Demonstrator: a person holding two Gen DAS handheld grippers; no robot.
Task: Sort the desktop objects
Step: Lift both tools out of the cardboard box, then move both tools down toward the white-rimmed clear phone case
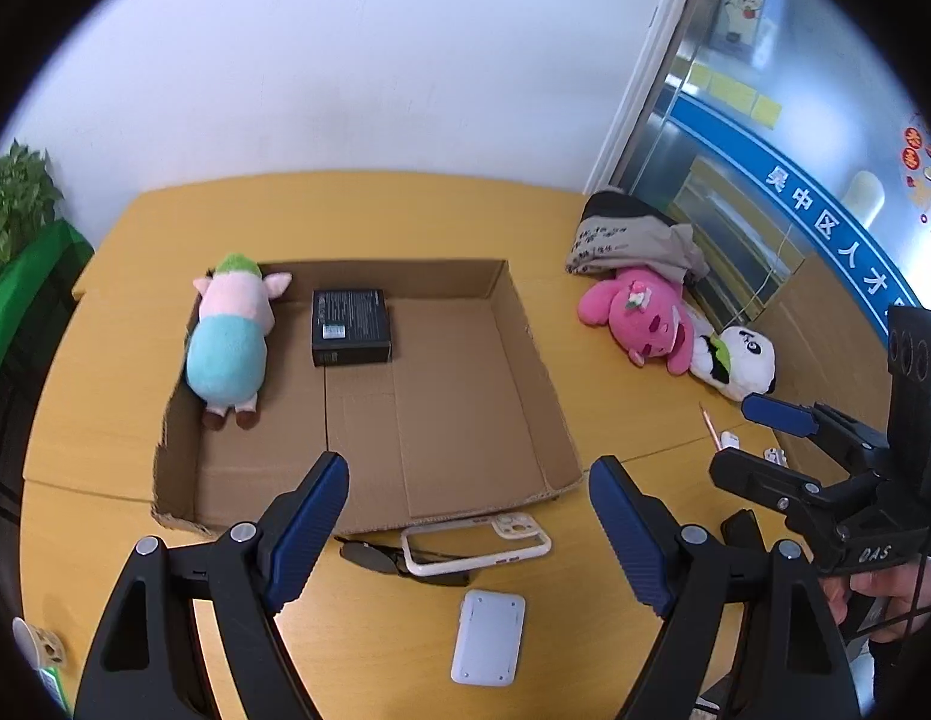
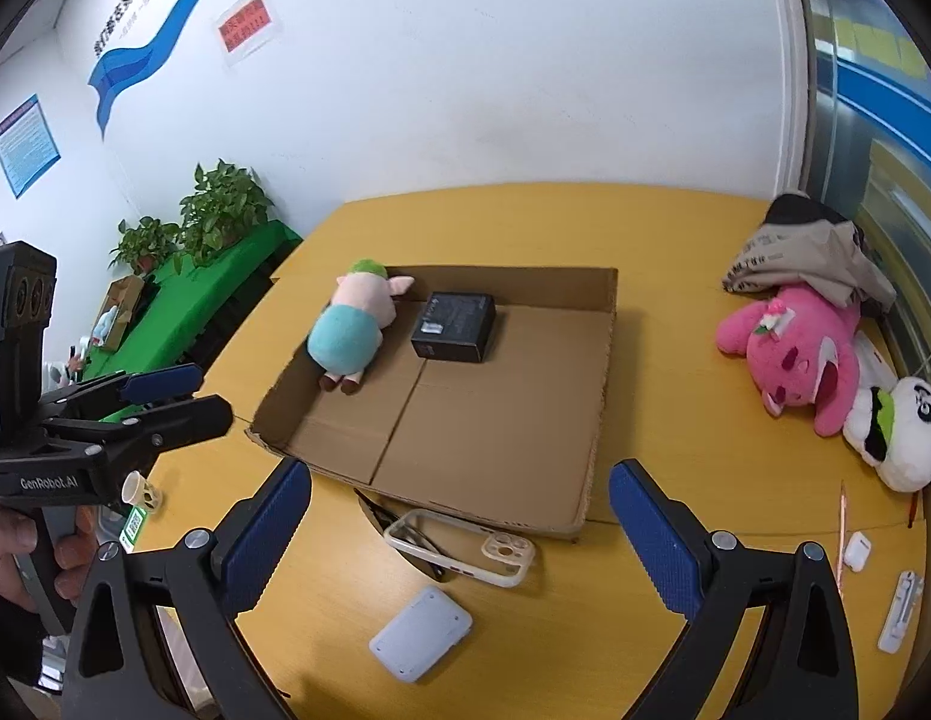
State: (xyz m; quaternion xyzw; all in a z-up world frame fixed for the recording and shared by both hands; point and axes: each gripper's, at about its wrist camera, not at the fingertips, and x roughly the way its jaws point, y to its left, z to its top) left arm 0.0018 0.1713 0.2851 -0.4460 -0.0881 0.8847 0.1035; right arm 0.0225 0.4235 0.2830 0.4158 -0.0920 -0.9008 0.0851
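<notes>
A shallow cardboard box lies on the yellow table. In it lie a pig plush and a black box. In front of it lie sunglasses, a clear phone case and a white device. A pink plush and a panda plush lie at the right. My left gripper is open and empty above the near items. My right gripper is open and empty.
A folded cloth bag lies behind the pink plush. A pencil, a white earbud case and a white clip lie at the right. A small paper cup stands at the left edge. Plants stand beyond.
</notes>
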